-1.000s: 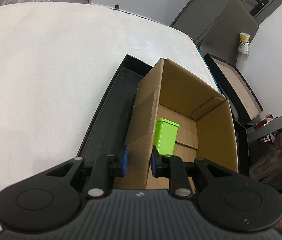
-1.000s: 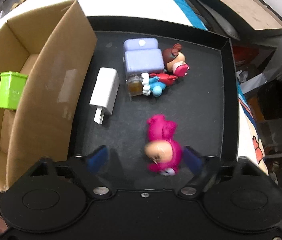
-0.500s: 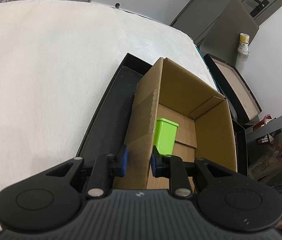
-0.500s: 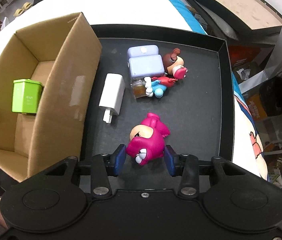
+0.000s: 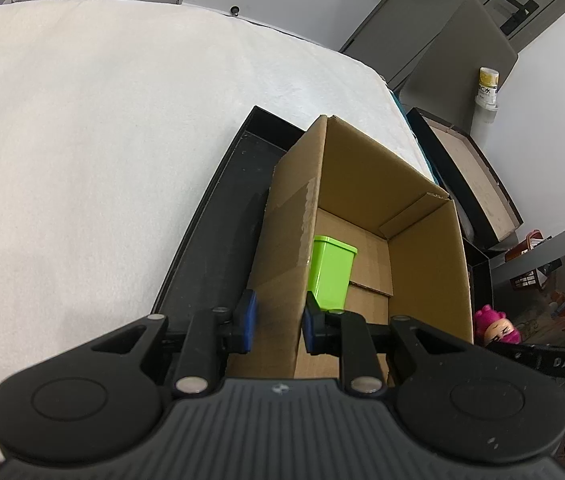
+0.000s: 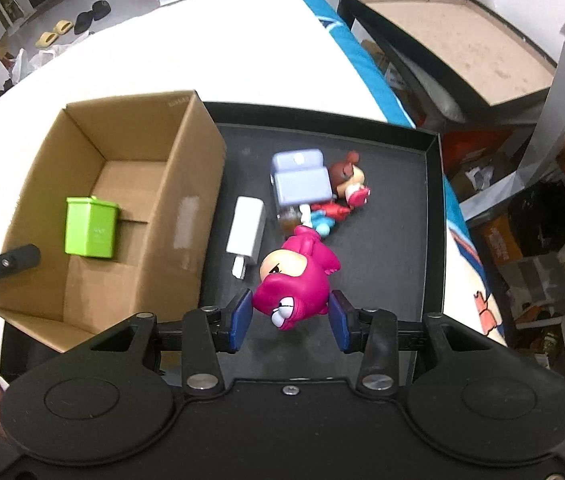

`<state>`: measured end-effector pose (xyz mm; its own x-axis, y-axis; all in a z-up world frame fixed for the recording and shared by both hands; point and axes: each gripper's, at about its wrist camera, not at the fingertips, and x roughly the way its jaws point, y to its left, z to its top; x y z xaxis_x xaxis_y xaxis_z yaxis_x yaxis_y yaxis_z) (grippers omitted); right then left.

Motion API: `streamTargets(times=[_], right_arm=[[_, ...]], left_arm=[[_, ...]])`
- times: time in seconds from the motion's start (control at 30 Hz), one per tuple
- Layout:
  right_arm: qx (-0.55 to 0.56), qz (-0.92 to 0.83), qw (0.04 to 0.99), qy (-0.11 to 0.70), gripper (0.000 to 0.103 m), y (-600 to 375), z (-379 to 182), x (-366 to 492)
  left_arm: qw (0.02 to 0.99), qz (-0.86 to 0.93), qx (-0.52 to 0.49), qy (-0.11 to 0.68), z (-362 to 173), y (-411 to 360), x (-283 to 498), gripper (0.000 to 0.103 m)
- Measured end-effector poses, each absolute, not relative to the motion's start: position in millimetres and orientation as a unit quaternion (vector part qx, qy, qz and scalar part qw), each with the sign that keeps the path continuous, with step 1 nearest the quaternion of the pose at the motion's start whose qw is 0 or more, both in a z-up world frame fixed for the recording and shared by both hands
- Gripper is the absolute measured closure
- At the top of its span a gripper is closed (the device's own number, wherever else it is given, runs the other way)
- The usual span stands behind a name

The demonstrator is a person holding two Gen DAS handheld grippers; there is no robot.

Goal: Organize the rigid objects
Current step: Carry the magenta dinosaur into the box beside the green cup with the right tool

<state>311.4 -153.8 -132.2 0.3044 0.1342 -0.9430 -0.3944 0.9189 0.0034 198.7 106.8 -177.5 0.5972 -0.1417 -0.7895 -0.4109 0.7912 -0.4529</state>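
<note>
While gripped, pink figurine (image 6: 294,280) face-down

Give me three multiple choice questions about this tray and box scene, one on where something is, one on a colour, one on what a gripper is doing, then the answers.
1. Where is the green bin?
A. inside the cardboard box
B. on the black tray
C. on the white cloth

2. What colour is the charger lying on the tray?
A. blue
B. white
C. yellow

3. What is the right hand-held gripper doing?
A. hanging open over the box
B. pinching the charger
C. gripping the pink figure

Answers: 1 A, the bin stands on the box floor. 2 B, its body is plain white beside the lavender block. 3 C, both blue pads press the figure's sides; the left hand-held gripper clamps the box wall.
</note>
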Motion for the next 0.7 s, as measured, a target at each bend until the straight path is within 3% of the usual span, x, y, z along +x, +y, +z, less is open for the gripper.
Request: streamTargets(times=[0.7], right_arm=[[-0.126,0.201,0.819,0.523,0.062,-106.1,-77.9,314.4]], left_arm=[[0.835,0.075,-0.317,0.442,-178.5,106.8,198.8,0.081]])
